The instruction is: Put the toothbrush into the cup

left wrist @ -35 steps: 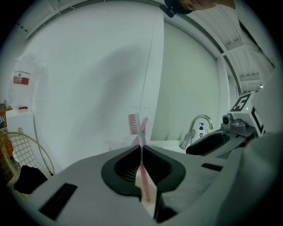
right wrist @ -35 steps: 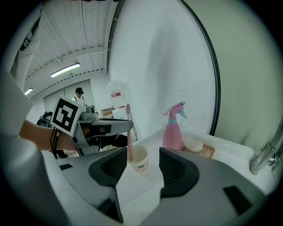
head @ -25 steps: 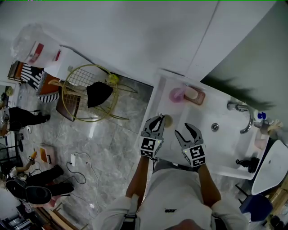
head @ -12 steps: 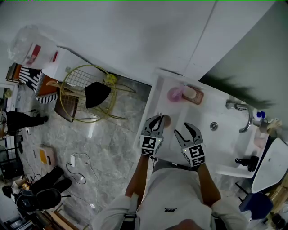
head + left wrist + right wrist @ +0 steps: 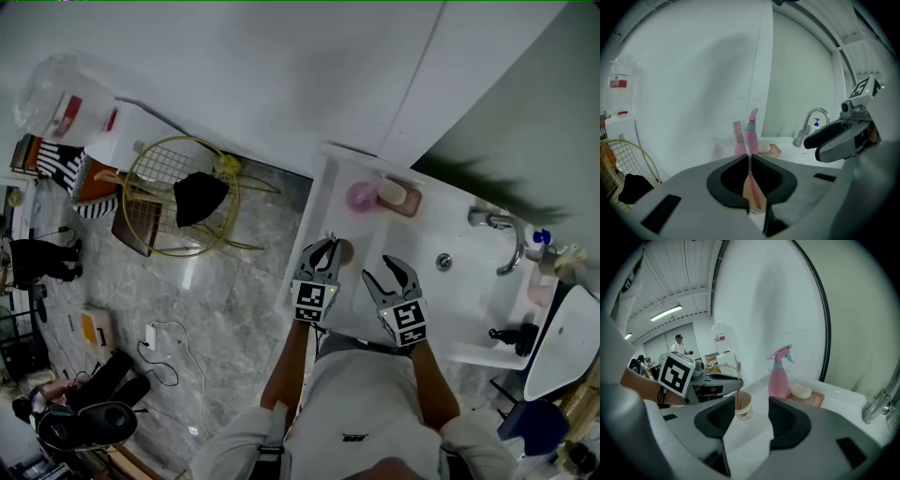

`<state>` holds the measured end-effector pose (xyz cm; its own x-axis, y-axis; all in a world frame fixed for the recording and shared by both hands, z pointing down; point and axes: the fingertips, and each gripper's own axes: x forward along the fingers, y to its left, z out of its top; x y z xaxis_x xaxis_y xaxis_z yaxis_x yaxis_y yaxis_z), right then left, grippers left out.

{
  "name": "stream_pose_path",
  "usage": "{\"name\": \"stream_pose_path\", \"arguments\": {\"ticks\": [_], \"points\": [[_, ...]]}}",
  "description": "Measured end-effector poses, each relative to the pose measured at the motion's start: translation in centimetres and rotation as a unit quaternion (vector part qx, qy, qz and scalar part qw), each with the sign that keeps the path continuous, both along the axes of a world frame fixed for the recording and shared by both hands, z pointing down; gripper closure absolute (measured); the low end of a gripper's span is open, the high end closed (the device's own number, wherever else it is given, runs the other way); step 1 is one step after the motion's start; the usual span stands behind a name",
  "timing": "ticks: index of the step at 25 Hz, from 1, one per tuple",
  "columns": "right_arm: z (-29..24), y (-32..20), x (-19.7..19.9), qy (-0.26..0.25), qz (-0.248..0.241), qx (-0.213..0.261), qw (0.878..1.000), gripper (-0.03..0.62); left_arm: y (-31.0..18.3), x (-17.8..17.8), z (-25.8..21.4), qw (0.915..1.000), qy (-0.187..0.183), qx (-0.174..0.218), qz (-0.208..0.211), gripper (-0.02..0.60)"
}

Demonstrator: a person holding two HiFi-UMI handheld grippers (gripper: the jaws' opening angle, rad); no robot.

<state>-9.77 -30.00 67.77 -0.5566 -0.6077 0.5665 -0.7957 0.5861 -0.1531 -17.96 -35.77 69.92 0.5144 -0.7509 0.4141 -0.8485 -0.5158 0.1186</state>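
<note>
My left gripper [image 5: 327,246] is shut on the pink toothbrush [image 5: 753,190], with the thin neck pinched between its jaws. In the right gripper view the toothbrush [image 5: 738,392] stands upright with its lower end inside the cream cup [image 5: 744,408], and its head rises above the left gripper [image 5: 723,378]. The cup [image 5: 346,250] sits on the white counter by the left gripper's tips. My right gripper [image 5: 379,268] is open and holds nothing, a little short of the cup and to its right.
A pink spray bottle [image 5: 362,197] and a soap dish [image 5: 401,197] stand at the counter's back. The sink basin [image 5: 450,281] and chrome faucet [image 5: 506,239] lie to the right. A gold wire stand [image 5: 183,197] is on the floor, left.
Both grippers hold nearly the same places. The head view shifts slightly, and people at the far left of the floor have moved.
</note>
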Motion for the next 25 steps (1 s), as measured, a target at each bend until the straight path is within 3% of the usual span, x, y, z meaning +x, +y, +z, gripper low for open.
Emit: {"name": "stream_pose_path", "arguments": {"ticks": [25], "points": [[-0.4, 1.1, 0.2, 0.012, 0.016, 0.005, 1.0, 0.355, -0.2, -0.7, 1.6, 0.9997, -0.012, -0.02, 0.008, 0.541]]}}
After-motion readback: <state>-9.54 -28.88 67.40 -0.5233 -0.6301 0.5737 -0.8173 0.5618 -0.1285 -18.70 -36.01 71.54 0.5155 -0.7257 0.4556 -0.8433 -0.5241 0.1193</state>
